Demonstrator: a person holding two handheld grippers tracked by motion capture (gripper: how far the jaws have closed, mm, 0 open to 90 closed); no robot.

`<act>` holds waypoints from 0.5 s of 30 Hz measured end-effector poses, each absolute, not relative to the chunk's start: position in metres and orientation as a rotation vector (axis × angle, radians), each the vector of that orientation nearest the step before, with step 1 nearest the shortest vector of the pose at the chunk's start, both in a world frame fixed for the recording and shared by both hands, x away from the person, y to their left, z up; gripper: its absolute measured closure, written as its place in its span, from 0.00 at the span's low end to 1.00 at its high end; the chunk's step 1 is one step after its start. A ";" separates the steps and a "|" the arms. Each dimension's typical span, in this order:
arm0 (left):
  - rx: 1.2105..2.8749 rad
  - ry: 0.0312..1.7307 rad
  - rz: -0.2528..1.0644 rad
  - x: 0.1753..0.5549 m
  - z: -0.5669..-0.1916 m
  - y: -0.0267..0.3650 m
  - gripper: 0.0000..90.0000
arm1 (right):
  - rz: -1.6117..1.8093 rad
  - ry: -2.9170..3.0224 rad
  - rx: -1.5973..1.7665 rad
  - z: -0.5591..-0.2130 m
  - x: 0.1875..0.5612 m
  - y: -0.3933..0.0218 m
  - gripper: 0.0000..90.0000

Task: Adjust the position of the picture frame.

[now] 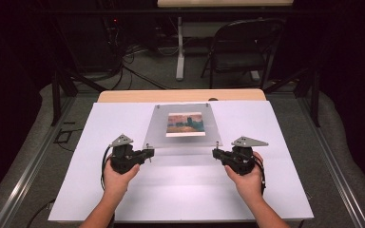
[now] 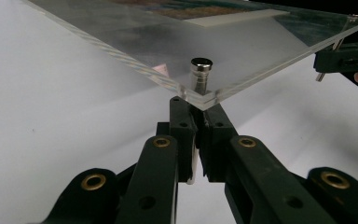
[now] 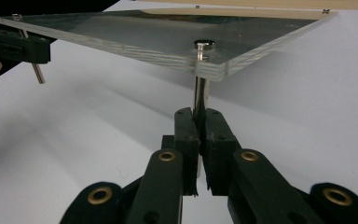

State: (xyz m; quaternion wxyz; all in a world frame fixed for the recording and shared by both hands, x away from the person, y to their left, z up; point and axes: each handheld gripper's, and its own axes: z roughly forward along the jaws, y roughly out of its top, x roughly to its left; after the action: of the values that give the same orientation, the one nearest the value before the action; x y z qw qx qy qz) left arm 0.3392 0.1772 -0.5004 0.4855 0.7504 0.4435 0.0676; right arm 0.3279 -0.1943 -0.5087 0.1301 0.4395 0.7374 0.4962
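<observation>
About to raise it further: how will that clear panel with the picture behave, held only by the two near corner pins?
The clear panel looks thick and stays flat between the pins, so it is probably stiff. Both grippers, left and right, clamp thin smooth metal pins, so it may slip or pivot. The edges could chip if dropped.

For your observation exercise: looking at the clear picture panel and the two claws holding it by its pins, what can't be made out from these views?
- High view: the print inside the acrylic panel is too small and blurred to read.
- Left gripper view: the left claw hides its pin below the panel; the print is cut off by the top edge.
- Right gripper view: the right claw covers the lower end of its pin.
</observation>
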 end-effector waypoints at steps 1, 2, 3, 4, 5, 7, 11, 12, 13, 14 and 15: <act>1.831 1.078 0.165 0.341 -0.501 0.176 0.94 | 1.440 2.136 1.278 -0.509 0.331 -0.195 0.95; 1.828 1.079 0.166 0.343 -0.501 0.175 0.95 | 1.436 2.132 1.286 -0.509 0.333 -0.195 0.95; 1.830 1.080 0.172 0.345 -0.502 0.174 0.94 | 1.431 2.129 1.288 -0.510 0.335 -0.196 0.95; 1.835 1.079 0.175 0.346 -0.502 0.174 0.94 | 1.431 2.130 1.293 -0.511 0.337 -0.196 0.95; 1.837 1.078 0.178 0.348 -0.503 0.174 0.94 | 1.432 2.127 1.294 -0.511 0.338 -0.196 0.95; 1.833 1.083 0.177 0.350 -0.506 0.175 0.94 | 1.421 2.130 1.286 -0.513 0.340 -0.196 0.95; 1.834 1.100 0.190 0.351 -0.512 0.175 0.94 | 1.404 2.132 1.290 -0.519 0.342 -0.192 0.95; 1.839 1.099 0.193 0.351 -0.514 0.175 0.94 | 1.401 2.135 1.293 -0.521 0.342 -0.192 0.95; 1.844 1.101 0.192 0.351 -0.515 0.175 0.94 | 1.394 2.140 1.291 -0.522 0.342 -0.191 0.95; 1.841 1.105 0.192 0.352 -0.517 0.175 0.94 | 1.393 2.140 1.291 -0.524 0.342 -0.191 0.95; 1.845 1.107 0.191 0.352 -0.518 0.175 0.94 | 1.385 2.145 1.291 -0.525 0.342 -0.190 0.95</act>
State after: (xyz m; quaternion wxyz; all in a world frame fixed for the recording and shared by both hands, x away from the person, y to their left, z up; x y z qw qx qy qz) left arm 0.3517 0.1750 -0.5182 0.4715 0.7532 0.4519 0.0779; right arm 0.3423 -0.1904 -0.5252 0.1399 0.4467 0.7423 0.4795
